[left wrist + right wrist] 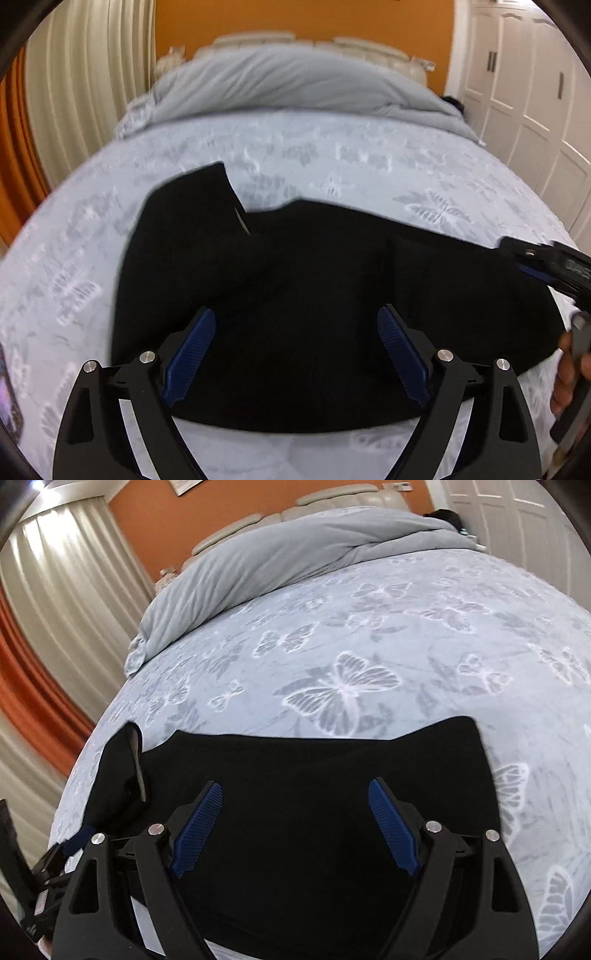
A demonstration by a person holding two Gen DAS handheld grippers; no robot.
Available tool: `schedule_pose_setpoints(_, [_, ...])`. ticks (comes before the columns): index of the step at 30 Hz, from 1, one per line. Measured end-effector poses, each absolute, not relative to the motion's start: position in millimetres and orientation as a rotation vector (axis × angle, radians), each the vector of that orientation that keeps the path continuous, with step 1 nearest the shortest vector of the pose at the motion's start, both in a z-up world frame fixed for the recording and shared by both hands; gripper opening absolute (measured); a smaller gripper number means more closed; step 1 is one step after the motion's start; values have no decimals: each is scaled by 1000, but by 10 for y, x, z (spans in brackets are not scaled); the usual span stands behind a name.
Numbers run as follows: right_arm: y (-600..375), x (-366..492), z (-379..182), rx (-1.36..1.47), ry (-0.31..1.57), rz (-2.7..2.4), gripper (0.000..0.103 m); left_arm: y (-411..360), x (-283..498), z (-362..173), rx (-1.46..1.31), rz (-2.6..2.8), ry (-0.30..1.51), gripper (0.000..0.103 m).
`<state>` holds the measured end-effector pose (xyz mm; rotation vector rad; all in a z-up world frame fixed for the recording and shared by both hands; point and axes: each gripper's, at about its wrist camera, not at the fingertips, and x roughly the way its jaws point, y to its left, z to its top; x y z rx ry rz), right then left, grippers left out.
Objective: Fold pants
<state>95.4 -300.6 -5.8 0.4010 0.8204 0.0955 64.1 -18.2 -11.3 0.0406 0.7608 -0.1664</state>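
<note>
Black fabric: my pants lay folded on the bed, filling the lower middle of both wrist views, with one flap sticking up toward the upper left of the left view.
Bed cover: a pale blue bedspread printed with white butterflies lay under the pants on all sides.
Duvet: a plain grey duvet was bunched along the top of the frame, against the cream headboard.
My left gripper: I held its blue-padded jaws wide apart over the pants; nothing was pinched between them.
My right gripper: its jaws stood wide too, over the cloth near the bottom centre, gripping nothing that I could see.
Other gripper seen: in the left view, my right gripper poked in from the right edge, with my hand on its grip.
Room: orange wall behind the bed, cream curtain at upper left, white wardrobe doors at upper right.
Sharpness: the left view was slightly blurred.
</note>
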Motion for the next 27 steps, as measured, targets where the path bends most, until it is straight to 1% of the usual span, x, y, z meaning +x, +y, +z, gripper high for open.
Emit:
schedule_pose_setpoints(2, [-2891, 949, -35, 394, 814, 165, 79, -88, 511, 48, 32, -125, 684, 88])
schedule_pose_setpoints(3, [-2784, 937, -8, 376, 809, 205, 80, 28, 487, 144, 10, -105, 642, 91])
schedule_pose_setpoints(4, [-2693, 928, 16, 355, 804, 231, 82, 143, 469, 232, -19, -83, 603, 92])
schedule_pose_setpoints(5, [-2547, 920, 53, 335, 795, 266, 87, 334, 502, 318, -66, -51, 571, 92])
schedule_pose_setpoints(6, [-2414, 926, 82, 329, 792, 304, 89, 473, 541, 368, -101, -26, 561, 92])
schedule_pose_setpoints(10, [-1793, 1163, 124, 313, 852, 424, 90, 1123, 775, 323, -241, 125, 609, 92])
schedule_pose_setpoints(14, [-1257, 1682, -80, 355, 978, 453, 90, 1618, 940, 188, -358, 216, 701, 92])
schedule_pose_setpoints(17, [-1072, 1945, -305, 397, 1068, 410, 90, 1745, 909, 220, -392, 217, 684, 92])
schedule_pose_setpoints(19, [-939, 2017, -402, 392, 1089, 372, 92, 1747, 878, 258, -368, 237, 667, 92])
schedule_pose_setpoints(20, [-850, 2011, -408, 377, 1086, 391, 83, 1731, 863, 284, -357, 236, 660, 92])
schedule_pose_setpoints(21, [-786, 2007, -439, 385, 1106, 418, 58, 1724, 869, 289, -354, 234, 657, 92])
schedule_pose_setpoints(22, [-731, 1992, -464, 382, 1119, 405, 57, 1746, 844, 295, -356, 233, 656, 92])
schedule_pose_setpoints(23, [-686, 1964, -456, 372, 1111, 389, 51, 1759, 848, 291, -364, 227, 658, 92])
schedule_pose_setpoints(24, [-641, 1940, -429, 377, 1105, 407, 35, 1777, 880, 280, -371, 226, 664, 92])
schedule_pose_setpoints(25, [-637, 1905, -361, 412, 1085, 422, 34, 1788, 888, 269, -381, 221, 672, 92])
schedule_pose_setpoints(26, [-645, 1875, -257, 430, 1057, 434, 29, 1814, 893, 249, -398, 217, 679, 92])
schedule_pose_setpoints(27, [-685, 1854, -153, 447, 1029, 445, 18, 1836, 901, 237, -409, 219, 684, 92])
